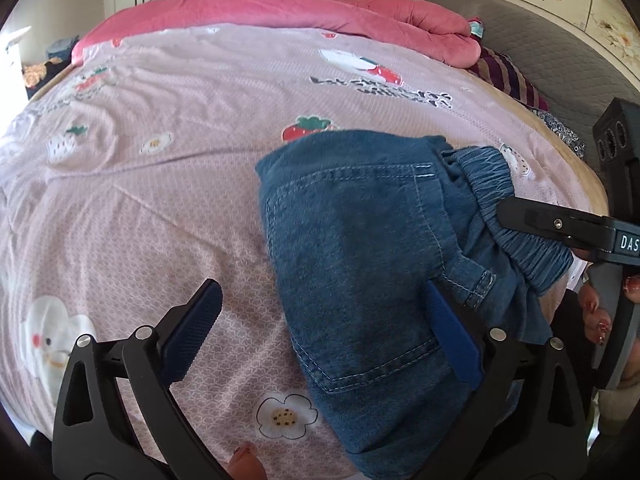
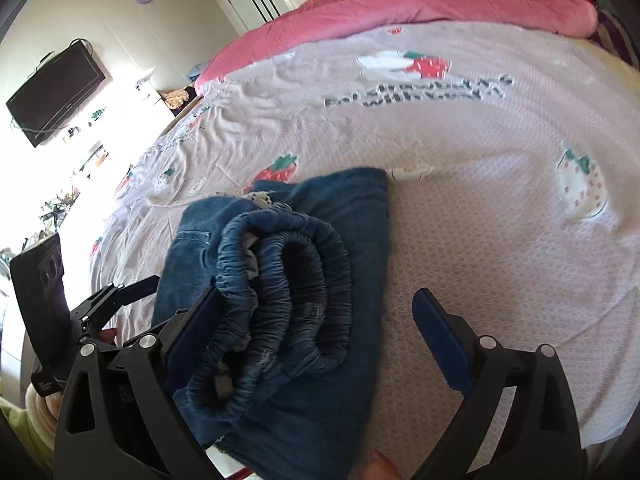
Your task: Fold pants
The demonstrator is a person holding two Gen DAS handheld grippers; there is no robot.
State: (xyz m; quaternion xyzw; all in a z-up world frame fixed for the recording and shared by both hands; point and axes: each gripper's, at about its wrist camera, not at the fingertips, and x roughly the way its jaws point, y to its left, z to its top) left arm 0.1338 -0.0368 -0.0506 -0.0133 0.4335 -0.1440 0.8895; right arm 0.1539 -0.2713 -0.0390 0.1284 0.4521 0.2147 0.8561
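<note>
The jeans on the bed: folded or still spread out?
Folded. The jeans lie as a compact bundle on the pink sheet, elastic waistband doubled over on top, no legs trailing out.

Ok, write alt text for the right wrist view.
Folded blue denim pants lie on a pink strawberry-print bedsheet, elastic waistband nearest the camera. The right hand-held gripper is open, the waistband between its fingers. A pink quilt is bunched at the far edge.

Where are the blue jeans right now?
The folded jeans lie on the pink strawberry bedsheet near the bed's close edge, right of centre in the left wrist view, between the open left gripper and right gripper.
</note>
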